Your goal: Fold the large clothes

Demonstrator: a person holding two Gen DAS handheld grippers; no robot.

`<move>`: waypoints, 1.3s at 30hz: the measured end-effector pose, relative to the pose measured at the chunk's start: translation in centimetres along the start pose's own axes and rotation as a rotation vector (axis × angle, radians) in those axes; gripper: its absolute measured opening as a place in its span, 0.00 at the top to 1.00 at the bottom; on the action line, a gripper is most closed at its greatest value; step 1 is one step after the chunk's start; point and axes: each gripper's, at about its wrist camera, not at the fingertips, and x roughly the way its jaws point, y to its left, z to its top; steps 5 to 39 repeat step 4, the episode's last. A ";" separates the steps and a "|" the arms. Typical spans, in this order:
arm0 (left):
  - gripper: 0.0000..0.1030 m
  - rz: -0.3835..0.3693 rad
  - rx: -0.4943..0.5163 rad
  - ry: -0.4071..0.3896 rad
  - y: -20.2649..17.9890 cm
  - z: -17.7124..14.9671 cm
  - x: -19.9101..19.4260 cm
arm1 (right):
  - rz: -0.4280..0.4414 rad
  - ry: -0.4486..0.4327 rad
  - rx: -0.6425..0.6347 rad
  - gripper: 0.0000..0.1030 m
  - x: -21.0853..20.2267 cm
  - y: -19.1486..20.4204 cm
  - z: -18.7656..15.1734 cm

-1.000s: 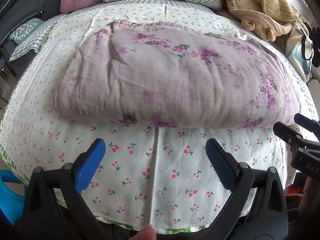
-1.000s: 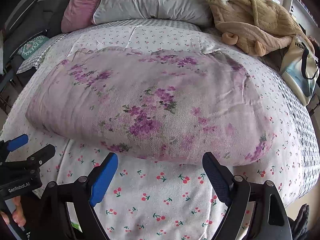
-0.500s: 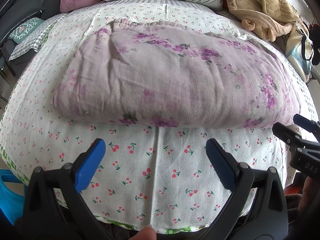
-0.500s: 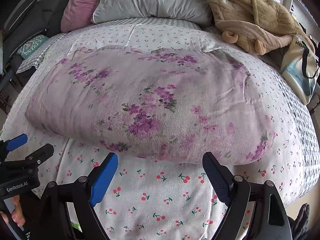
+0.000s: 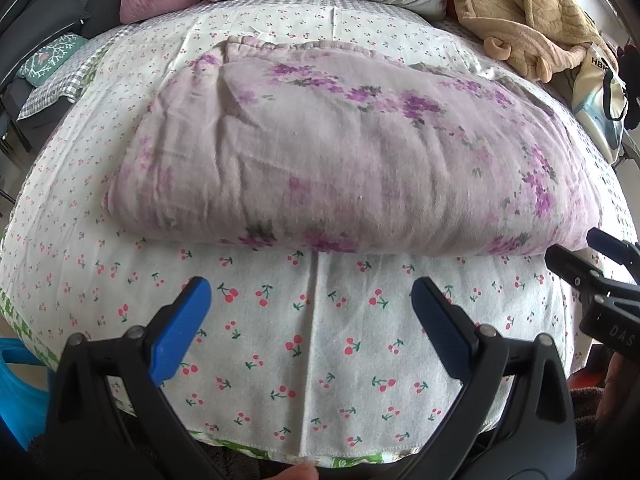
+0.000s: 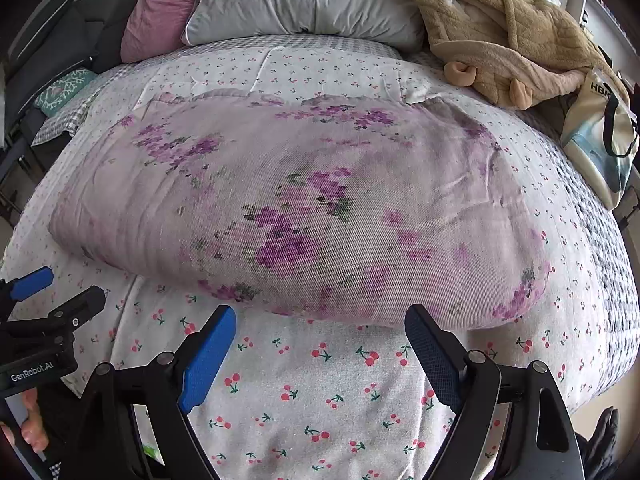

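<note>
The quilt (image 5: 352, 160), a pale lilac piece with purple flower sprays, lies already doubled over on the bed (image 5: 320, 340), its long axis running 9 to 3 o'clock across both views. From either pair of jaws it sits at 12 o'clock, just beyond the tips, with a strip of cherry-print sheet between.

The left gripper (image 5: 312, 304) hangs with its jaws wide apart and holding nothing, aimed at the middle of the near folded edge. The right gripper (image 6: 320, 332) is likewise spread and bare, and its tips look closer to that edge. In its view the quilt's right-hand corner lies at about 2 o'clock, so I judge this gripper better placed for that end and the left one for the end at 10 o'clock.

The near edge is a rounded fold, so the layers under it cannot be counted. The far edge, towards the pillows (image 6: 312, 0), shows a thin frilled rim but its corners are hard to separate from the sheet. Fisheye bending makes the quilt look humped; its true thickness is unclear. A tan robe (image 6: 512, 48) and a bag (image 6: 604, 136) lie at 1 to 2 o'clock, apart from the quilt.
</note>
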 end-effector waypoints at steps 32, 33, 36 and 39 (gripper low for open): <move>0.03 -0.002 0.000 0.000 0.1 0.0 0.1 | -0.001 0.000 0.000 0.15 0.0 -0.1 0.0; 0.03 -0.002 0.000 0.000 0.1 0.0 0.1 | -0.001 0.000 0.000 0.15 0.0 -0.1 0.0; 0.03 -0.002 0.000 0.000 0.1 0.0 0.1 | -0.001 0.000 0.000 0.15 0.0 -0.1 0.0; 0.03 -0.002 0.000 0.000 0.1 0.0 0.1 | -0.001 0.000 0.000 0.15 0.0 -0.1 0.0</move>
